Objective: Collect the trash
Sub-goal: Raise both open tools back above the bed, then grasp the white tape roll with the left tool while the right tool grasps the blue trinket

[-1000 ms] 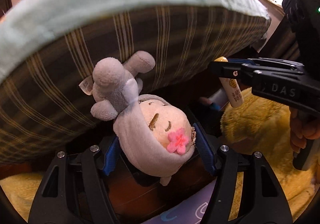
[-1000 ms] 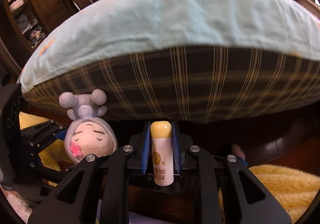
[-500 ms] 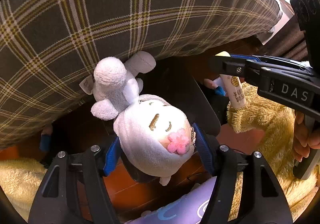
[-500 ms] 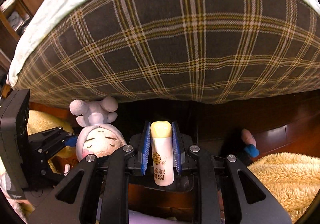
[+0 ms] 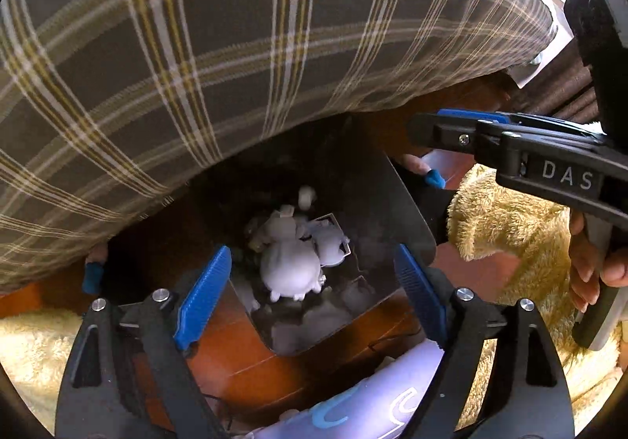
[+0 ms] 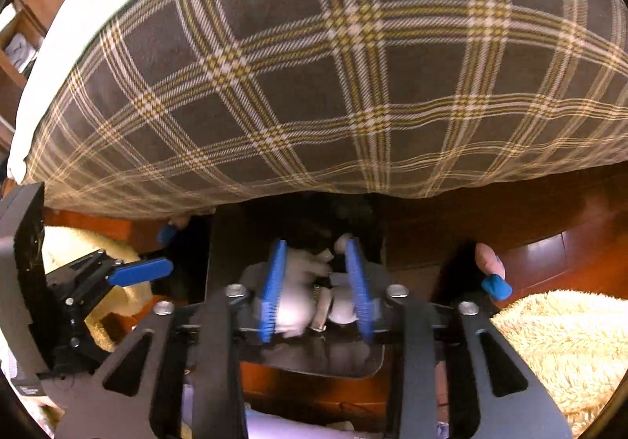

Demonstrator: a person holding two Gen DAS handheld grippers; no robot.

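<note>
A grey plush doll (image 5: 290,270) lies inside a dark bin (image 5: 392,203) on the floor, among pale scraps and a white card (image 5: 329,243). My left gripper (image 5: 312,254) hangs over the bin, its jaws opening wide, with nothing between the pads. My right gripper (image 6: 316,243) is also above the bin (image 6: 223,243), jaws opening, pads clear of anything. Blurred white things (image 6: 302,297) lie below it in the bin; I cannot pick out the yellow-capped tube. From the left wrist view the right gripper (image 5: 428,125) reaches in from the right.
A brown plaid bed cover (image 5: 235,46) overhangs the bin's far side. Yellow fluffy rugs (image 5: 510,227) lie on the wooden floor (image 5: 243,360) on both sides. Small pink pegs with blue tips (image 5: 431,176) flank the bin. A hand (image 5: 588,266) grips the right handle.
Both grippers sank toward the bin and opened. The plush doll left the left jaws and the tube left the right jaws; the doll now lies in the bin.
</note>
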